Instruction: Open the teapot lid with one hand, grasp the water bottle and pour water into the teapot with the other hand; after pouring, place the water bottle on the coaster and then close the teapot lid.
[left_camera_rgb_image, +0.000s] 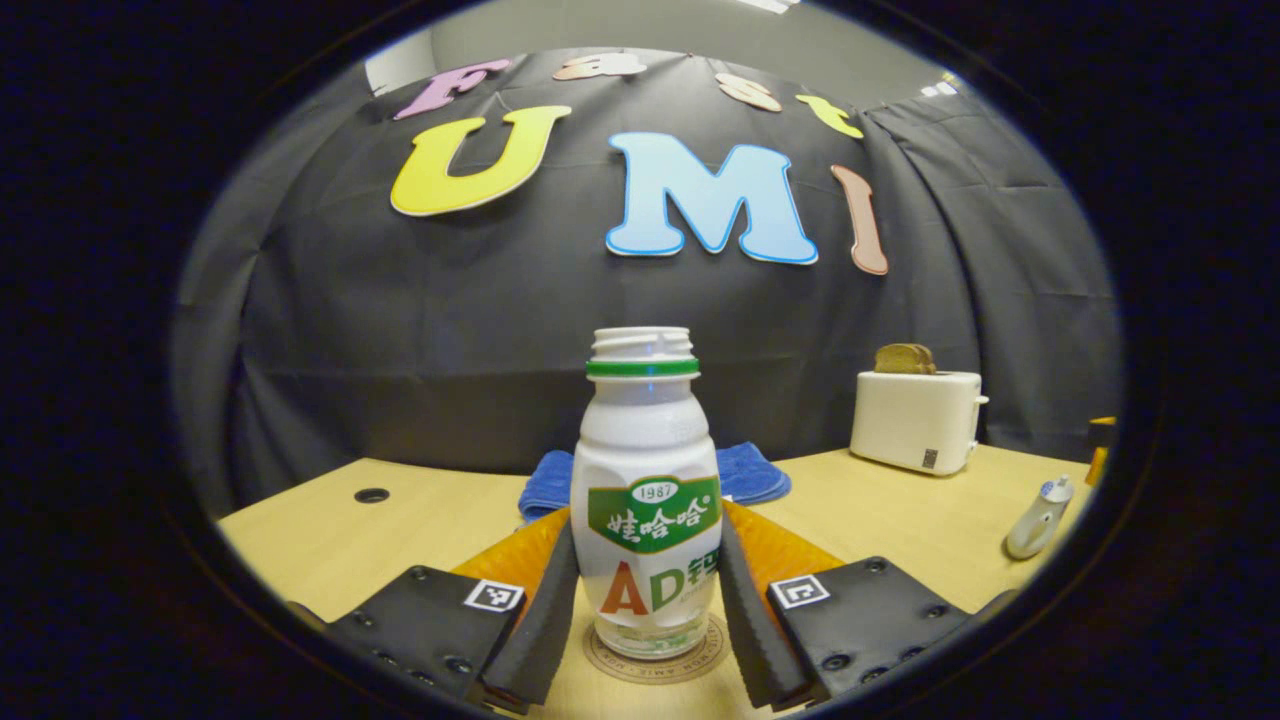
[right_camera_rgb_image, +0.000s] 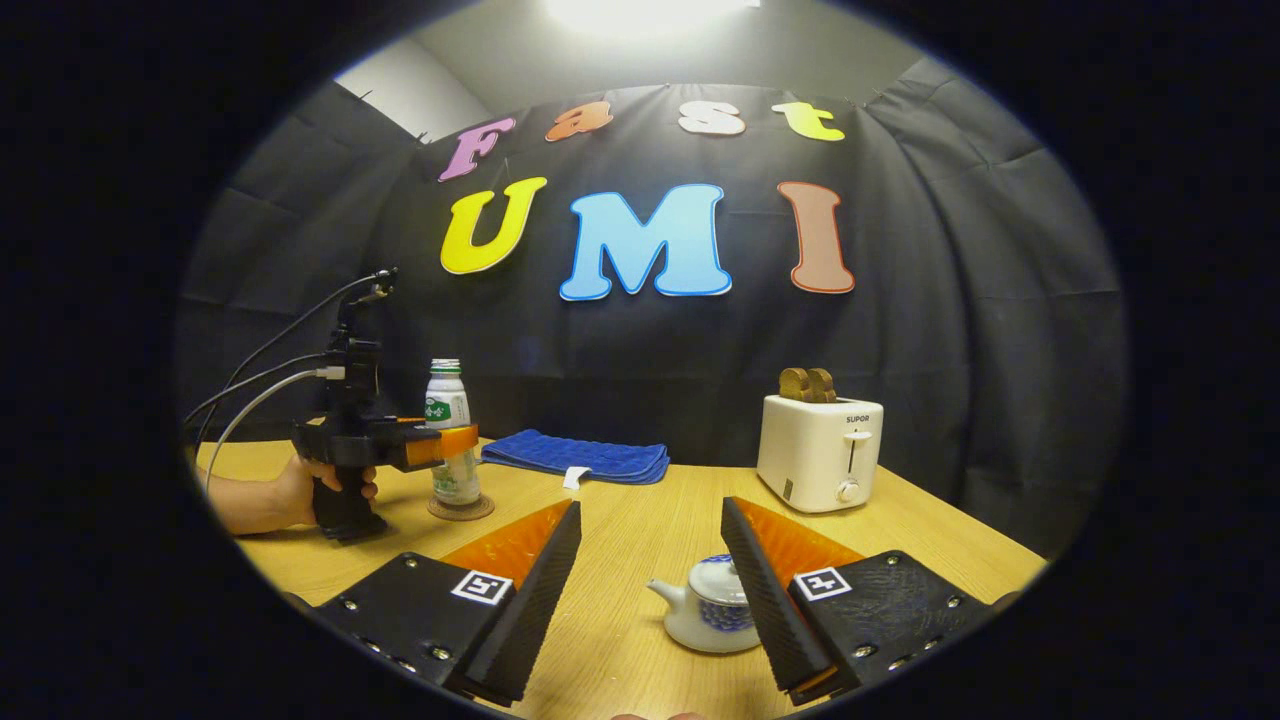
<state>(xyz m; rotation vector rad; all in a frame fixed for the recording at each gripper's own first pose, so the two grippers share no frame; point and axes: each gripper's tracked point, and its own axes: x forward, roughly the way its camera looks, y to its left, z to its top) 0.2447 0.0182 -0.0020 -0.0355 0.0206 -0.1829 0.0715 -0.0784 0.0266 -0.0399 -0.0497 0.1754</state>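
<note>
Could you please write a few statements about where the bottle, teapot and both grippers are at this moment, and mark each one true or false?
1. The bottle stands upright on the coaster. True.
2. The bottle has a cap on. False: its mouth is open, with a green ring below it.
3. The left gripper has a finger on each side of the bottle. True.
4. The teapot lies tipped on its side. False: it sits upright on the table.
5. The right gripper is clamped on the teapot. False: its fingers are spread wide.
6. The toaster holds bread. True.
</note>
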